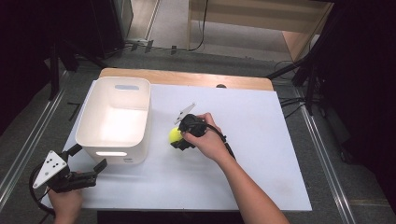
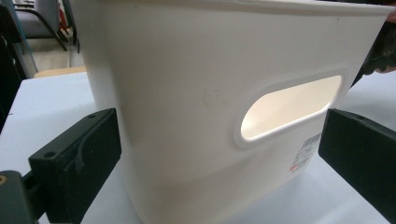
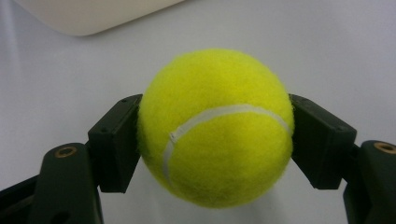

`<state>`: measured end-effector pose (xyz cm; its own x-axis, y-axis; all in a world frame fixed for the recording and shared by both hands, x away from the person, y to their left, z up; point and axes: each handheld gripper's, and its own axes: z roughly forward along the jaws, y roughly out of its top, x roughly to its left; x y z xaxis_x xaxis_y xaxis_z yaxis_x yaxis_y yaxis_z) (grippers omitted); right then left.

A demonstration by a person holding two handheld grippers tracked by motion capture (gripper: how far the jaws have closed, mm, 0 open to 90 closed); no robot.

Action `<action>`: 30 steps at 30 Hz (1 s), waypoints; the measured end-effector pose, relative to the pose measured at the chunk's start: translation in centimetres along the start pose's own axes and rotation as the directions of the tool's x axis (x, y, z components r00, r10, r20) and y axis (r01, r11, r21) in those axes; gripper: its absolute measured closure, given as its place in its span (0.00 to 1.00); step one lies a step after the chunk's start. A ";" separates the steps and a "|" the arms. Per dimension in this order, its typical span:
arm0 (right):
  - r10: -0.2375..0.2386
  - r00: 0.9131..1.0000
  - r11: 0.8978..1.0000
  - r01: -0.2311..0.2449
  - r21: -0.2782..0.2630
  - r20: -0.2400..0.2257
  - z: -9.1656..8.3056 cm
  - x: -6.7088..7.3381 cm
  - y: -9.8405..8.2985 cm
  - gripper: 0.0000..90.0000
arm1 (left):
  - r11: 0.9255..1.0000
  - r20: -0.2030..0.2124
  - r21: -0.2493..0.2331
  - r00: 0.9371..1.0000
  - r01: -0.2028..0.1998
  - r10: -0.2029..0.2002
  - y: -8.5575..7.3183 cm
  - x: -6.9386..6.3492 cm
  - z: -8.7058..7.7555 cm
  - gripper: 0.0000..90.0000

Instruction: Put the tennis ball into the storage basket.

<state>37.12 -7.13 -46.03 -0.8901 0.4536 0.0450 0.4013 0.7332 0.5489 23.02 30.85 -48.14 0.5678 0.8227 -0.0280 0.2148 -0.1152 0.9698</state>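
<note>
A yellow tennis ball [image 1: 175,135] lies on the white table just right of a white plastic bin [image 1: 113,121]. My right gripper [image 1: 179,140] is shut on the ball: in the right gripper view both black pads [image 3: 116,140] press against the sides of the tennis ball [image 3: 215,126]. My left gripper [image 1: 88,161] stands open at the table's front left, its jaws spread wide in front of the bin's near wall [image 2: 196,93] with its oval handle slot [image 2: 289,107]; they do not touch the wall.
The white tabletop [image 1: 243,154] stretches out to the right and front of the ball. A wooden strip [image 1: 187,78] runs along the table's far edge. The floor and dark frames surround the table.
</note>
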 end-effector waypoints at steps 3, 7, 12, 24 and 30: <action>-0.003 1.000 1.000 0.003 -0.002 -0.010 -0.3 0.0 0.3 0.26 | 1.000 0.000 0.000 1.000 0.000 0.000 0.0 0.0 0.0 0.00; -0.007 1.000 1.000 0.007 -0.003 -0.018 -0.6 -0.1 0.5 0.26 | 1.000 -0.001 0.000 1.000 0.001 -0.001 0.0 0.0 0.0 0.00; -0.010 1.000 1.000 0.010 0.003 -0.027 -1.1 0.1 1.0 0.26 | 1.000 0.001 -0.001 1.000 0.002 -0.002 0.0 0.0 0.0 0.00; -0.030 0.997 1.000 0.029 -0.002 -0.073 -1.9 0.5 2.3 0.27 | 1.000 0.001 -0.001 1.000 0.002 -0.002 0.0 0.0 0.0 0.00; -0.036 0.996 0.999 0.036 -0.007 -0.077 -2.5 0.5 2.8 0.27 | 1.000 0.000 0.000 1.000 0.002 -0.002 0.0 0.0 0.0 0.00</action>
<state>37.26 -6.17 -42.37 -0.9181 0.3860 0.0894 0.3676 0.7454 0.5561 23.01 30.89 -48.12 0.5677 0.8227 -0.0304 0.2163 -0.1135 0.9697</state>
